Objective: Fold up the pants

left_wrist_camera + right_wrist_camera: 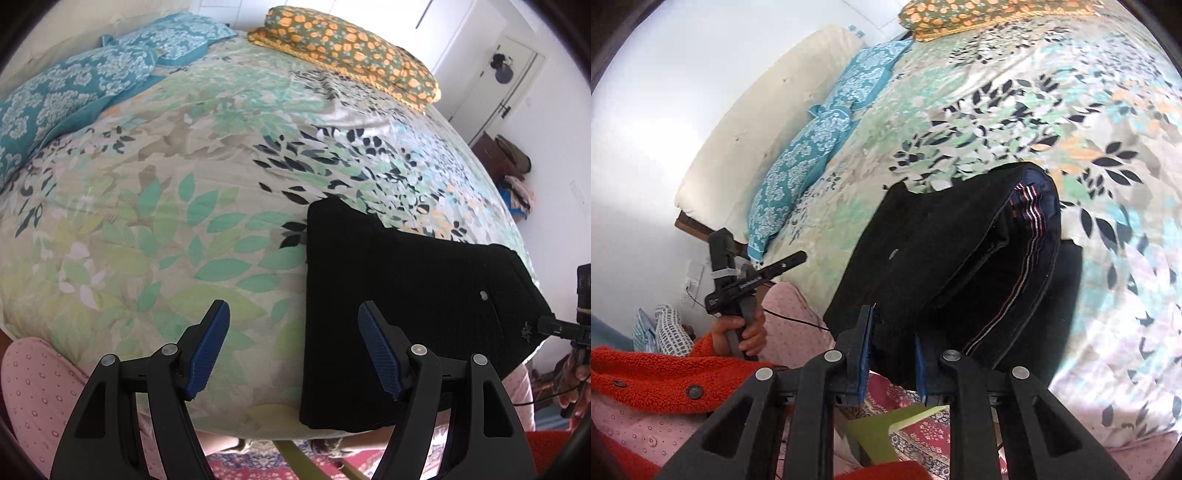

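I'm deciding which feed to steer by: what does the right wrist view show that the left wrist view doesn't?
Right wrist only: the right claw pinching the black pants' near edge, their striped inner waistband, and the person's hand gripping the left tool. Left wrist only: the left claw open over the floral bedspread, holding nothing, and a door. Both: the pants, teal pillows and orange-flowered pillow.

Your pants [399, 295] are black and folded into a thick, compact stack near the bed's [155, 206] front edge. One end is lifted, and its open side shows layered navy edges with thin red-and-white stripes.
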Available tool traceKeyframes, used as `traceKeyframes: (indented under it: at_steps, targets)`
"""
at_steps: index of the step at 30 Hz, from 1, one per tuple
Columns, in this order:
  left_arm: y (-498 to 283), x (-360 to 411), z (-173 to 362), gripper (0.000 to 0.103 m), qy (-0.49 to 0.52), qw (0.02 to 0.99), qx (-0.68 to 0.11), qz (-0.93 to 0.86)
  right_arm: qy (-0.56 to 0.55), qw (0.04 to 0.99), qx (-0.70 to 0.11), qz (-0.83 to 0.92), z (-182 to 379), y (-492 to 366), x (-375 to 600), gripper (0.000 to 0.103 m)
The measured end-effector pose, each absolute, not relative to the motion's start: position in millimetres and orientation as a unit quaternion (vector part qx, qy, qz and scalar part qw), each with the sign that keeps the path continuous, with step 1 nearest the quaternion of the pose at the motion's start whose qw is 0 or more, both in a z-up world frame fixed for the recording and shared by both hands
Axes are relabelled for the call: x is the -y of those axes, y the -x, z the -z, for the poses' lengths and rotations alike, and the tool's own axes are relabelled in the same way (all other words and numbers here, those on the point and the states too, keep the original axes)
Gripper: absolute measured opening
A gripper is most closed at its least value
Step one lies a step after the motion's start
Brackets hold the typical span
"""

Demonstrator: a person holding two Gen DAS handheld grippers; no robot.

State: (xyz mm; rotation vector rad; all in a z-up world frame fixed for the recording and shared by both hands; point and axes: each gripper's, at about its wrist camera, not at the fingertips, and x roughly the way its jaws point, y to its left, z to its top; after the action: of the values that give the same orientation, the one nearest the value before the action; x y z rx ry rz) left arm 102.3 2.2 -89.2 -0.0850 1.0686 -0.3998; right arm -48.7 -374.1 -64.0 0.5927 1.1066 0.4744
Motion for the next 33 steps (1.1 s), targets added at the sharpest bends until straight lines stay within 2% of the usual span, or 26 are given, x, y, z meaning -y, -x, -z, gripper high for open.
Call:
traceKeyframes:
  at_steps: [8, 15, 21, 27, 29, 30, 33]
  targets:
    - [-97.9, 35.1, 95.8, 0.074, -0.076, 0.843, -0.507, 0.163, -0.283, 0.77, -0.549, -0.161, 130.6, 68.8, 394.2, 0.02]
    - [-92.7, 44.9, 101.0, 0.074, -0.115, 0.839, -0.509, 0.15, -0.293, 0.771, -0.545, -0.149, 132.2, 74.9, 393.9, 0.02]
    - [-89.0, 45.7, 97.4, 0.074, -0.126, 0.842, -0.503, 0.146, -0.272, 0.783, -0.536, -0.159, 108.1, 80.4, 381.4, 0.02]
    - [-88.3, 50.3, 106.8, 0.074, -0.126, 0.834, -0.515, 0.154, -0.3, 0.753, -0.573, -0.12, 153.9, 88.7, 384.6, 0.022]
    - [-84.7, 53.4, 107.9, 0.074, -0.134, 0.831, -0.516, 0.158, -0.329, 0.748, -0.564, -0.119, 154.9, 90.7, 390.2, 0.027]
    - [-83.1, 54.4, 107.2, 0.074, -0.138, 0.832, -0.513, 0.161, -0.327, 0.749, -0.564, -0.117, 151.6, 91.2, 391.6, 0.036]
    - [-81.9, 56.3, 105.4, 0.075, -0.143, 0.833, -0.508, 0.163, -0.283, 0.765, -0.568, -0.106, 133.4, 91.5, 393.9, 0.041]
